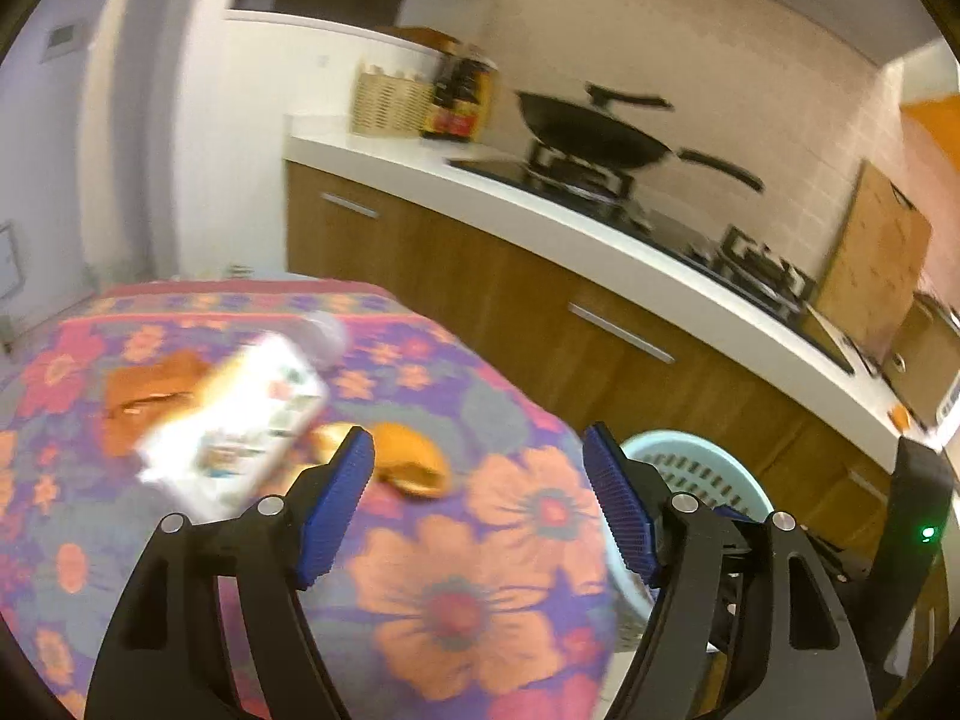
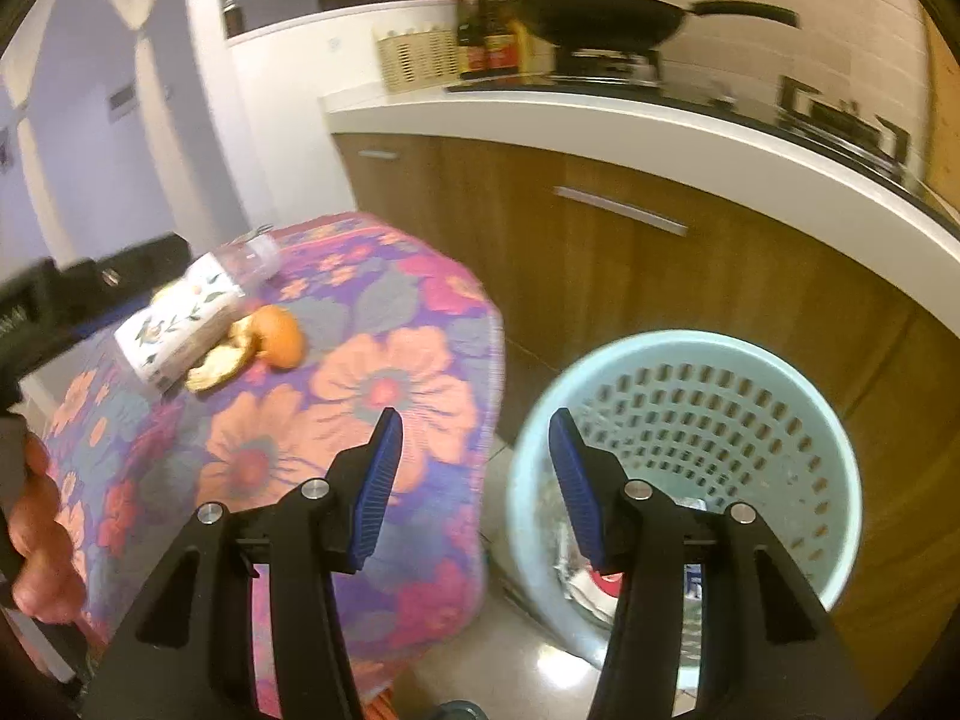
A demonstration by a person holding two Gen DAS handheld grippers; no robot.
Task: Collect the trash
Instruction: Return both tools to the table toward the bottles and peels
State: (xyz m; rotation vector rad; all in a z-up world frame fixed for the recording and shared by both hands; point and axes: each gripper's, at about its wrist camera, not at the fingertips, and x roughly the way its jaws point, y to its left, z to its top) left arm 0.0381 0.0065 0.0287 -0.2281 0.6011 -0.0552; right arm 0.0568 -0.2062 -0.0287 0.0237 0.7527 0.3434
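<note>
A white printed carton [image 1: 234,420] lies on the floral tablecloth [image 1: 468,588], with orange peel [image 1: 408,459] beside it and an orange wrapper [image 1: 144,402] behind it. A clear plastic bottle [image 2: 252,261] lies past the carton [image 2: 180,324]. My left gripper [image 1: 480,504] is open and empty above the table, just short of the peel. My right gripper [image 2: 474,480] is open and empty, hovering between the table edge and the light blue perforated trash basket [image 2: 690,420]. The basket holds some trash [image 2: 594,582] at its bottom. The peel also shows in the right wrist view [image 2: 264,342].
A wooden kitchen cabinet [image 2: 660,276] with a white countertop [image 1: 600,240] runs behind the table and basket. A wok [image 1: 594,132] sits on the stove, with bottles [image 1: 462,96] and a wicker basket [image 1: 390,102] nearby. The basket stands on the floor right of the table.
</note>
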